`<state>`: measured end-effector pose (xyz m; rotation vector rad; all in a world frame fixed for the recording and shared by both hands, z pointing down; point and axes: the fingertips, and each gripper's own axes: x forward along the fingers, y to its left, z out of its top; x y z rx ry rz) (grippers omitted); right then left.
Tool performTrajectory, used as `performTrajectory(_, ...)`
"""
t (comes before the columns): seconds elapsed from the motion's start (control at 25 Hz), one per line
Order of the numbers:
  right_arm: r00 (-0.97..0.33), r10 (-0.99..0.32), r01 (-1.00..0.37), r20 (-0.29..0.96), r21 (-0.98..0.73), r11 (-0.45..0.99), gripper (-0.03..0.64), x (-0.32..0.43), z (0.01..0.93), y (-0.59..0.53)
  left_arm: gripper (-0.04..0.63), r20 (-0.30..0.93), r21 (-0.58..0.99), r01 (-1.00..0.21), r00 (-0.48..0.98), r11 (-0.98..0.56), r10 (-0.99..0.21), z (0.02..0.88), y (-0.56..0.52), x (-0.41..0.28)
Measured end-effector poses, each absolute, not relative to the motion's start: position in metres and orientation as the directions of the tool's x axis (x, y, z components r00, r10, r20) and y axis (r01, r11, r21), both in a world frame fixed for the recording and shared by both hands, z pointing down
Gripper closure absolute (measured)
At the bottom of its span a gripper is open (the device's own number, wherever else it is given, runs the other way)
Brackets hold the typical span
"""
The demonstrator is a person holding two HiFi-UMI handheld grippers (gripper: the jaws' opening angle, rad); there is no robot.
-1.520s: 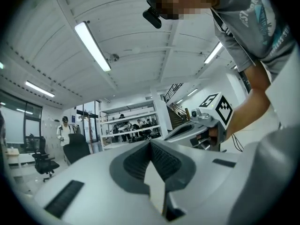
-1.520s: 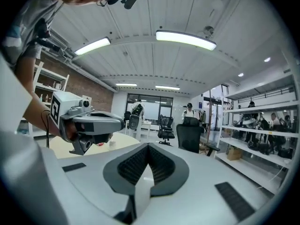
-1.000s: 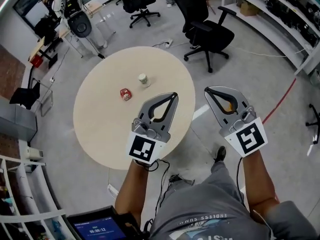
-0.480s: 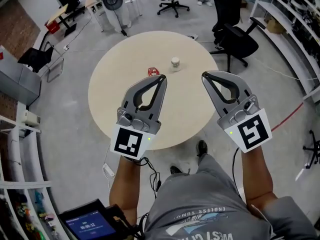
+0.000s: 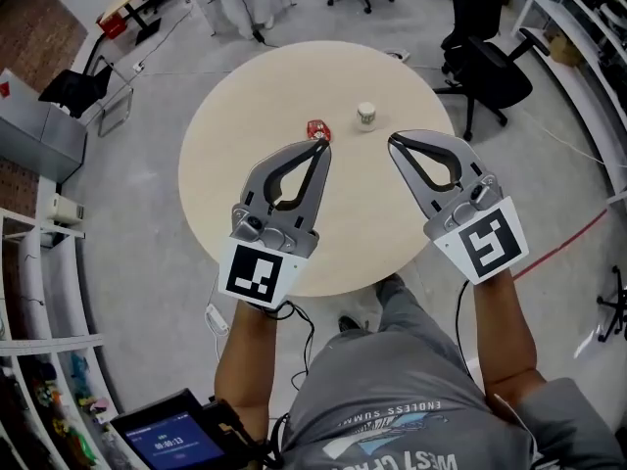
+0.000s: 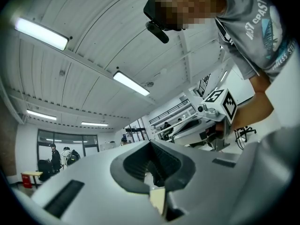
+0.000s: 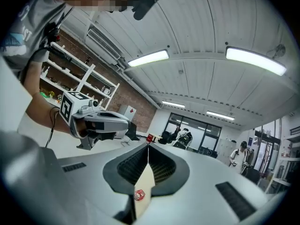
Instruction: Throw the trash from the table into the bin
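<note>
Head view, looking steeply down: the trash is two small pieces on a round, pale table [image 5: 220,174]. The nearer one is a crumpled red piece [image 5: 316,128], squashed out of shape. Just beyond it and to the right stands a small pale paper cup [image 5: 365,115], upright. Both sit past the table's middle, near each other but apart, and nothing touches them.

The left gripper [image 5: 320,146] is held above the table, its tip close to the red piece in the picture. Its fingers are pressed together at the tips and nothing is between them; the left gripper view shows the same meeting tips with an empty loop behind. The right gripper [image 5: 395,141] is held beside it, its fingers also pressed together and holding nothing. In the right gripper view the red piece shows through the slit under the joined tips, lying on the table beyond and not pinched.

Counted: two grippers, both empty; two pieces of trash; one table; two black office chairs [image 5: 482,65] on the floor beyond it.
</note>
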<state>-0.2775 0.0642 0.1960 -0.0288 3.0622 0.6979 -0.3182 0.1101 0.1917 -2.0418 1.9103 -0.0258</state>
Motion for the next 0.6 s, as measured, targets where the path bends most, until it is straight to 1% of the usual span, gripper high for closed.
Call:
performTrajectory(0.24, -0.996, 0.039, 0.066, 0.078, 0.374, 0.925, 0.607, -0.333, 0.239, -0.001, 0.561, -0.169, -0.211, -0.977, 0.068, -0.032, -0.983, 0.228, 0.040, -0.368)
performTrajectory(0.48, -0.986, 0.078, 0.119, 0.144, 0.298, 0.947, 0.604, -0.394, 0.298, -0.096, 0.563, -0.089, -0.134, -0.990, 0.050, -0.038, -0.995, 0.293, -0.058, -0.418)
performTrajectory(0.52, -0.984, 0.086, 0.129, 0.159, 0.285, 0.950, 0.550, -0.404, 0.309, -0.113, 0.562, -0.072, -0.123, -0.992, 0.049, -0.040, -0.996, 0.305, -0.074, -0.425)
performTrajectory(0.56, -0.979, 0.095, 0.142, 0.180, 0.273, 0.951, 0.516, -0.413, 0.322, -0.129, 0.562, -0.056, -0.116, -0.992, 0.047, -0.040, -0.997, 0.317, -0.091, -0.432)
performTrajectory(0.6, -0.973, 0.106, 0.159, 0.205, 0.262, 0.952, 0.497, -0.422, 0.336, -0.146, 0.563, -0.041, -0.109, -0.993, 0.045, -0.041, -0.998, 0.329, -0.107, -0.439)
